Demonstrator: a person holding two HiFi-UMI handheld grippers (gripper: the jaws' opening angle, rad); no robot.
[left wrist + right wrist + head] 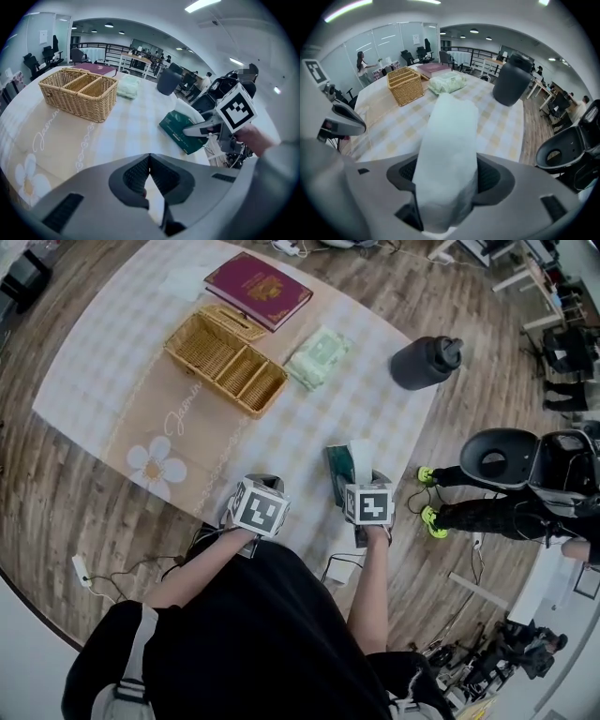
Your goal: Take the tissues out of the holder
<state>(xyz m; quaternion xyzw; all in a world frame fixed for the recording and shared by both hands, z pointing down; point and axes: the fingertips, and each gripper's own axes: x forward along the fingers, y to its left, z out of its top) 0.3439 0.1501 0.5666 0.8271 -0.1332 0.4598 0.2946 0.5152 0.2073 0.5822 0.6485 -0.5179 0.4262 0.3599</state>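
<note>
Right tool point(359, 468), from the head view, reaches steeply down at the near edge of the checked-cloth table point(112, 381). Its tips are at a dark green tissue holder point(337, 476), and a white wad of tissues point(359, 450) rises beside them. Just beside it the left tool point(265, 481) hangs apart from the holder, probably kept near to steady it. Further back sit a woven wicker basket point(225, 360), a maroon book point(258, 289), a pale green soft pack point(319, 356) and a dark round jug point(424, 362).

Left gripper view: its jaws meet at the tips, with nothing between them. Across the cloth the holder sits near the table edge, and the white tissues show at its top where the right tool reaches in.

Right gripper view: the jaws stand wide, yet both pads press the sides of the thick tissue wad. The wad fills the gap and stretches ahead. The pull looks under way, and the tissues seem not yet clear of the holder.
</note>
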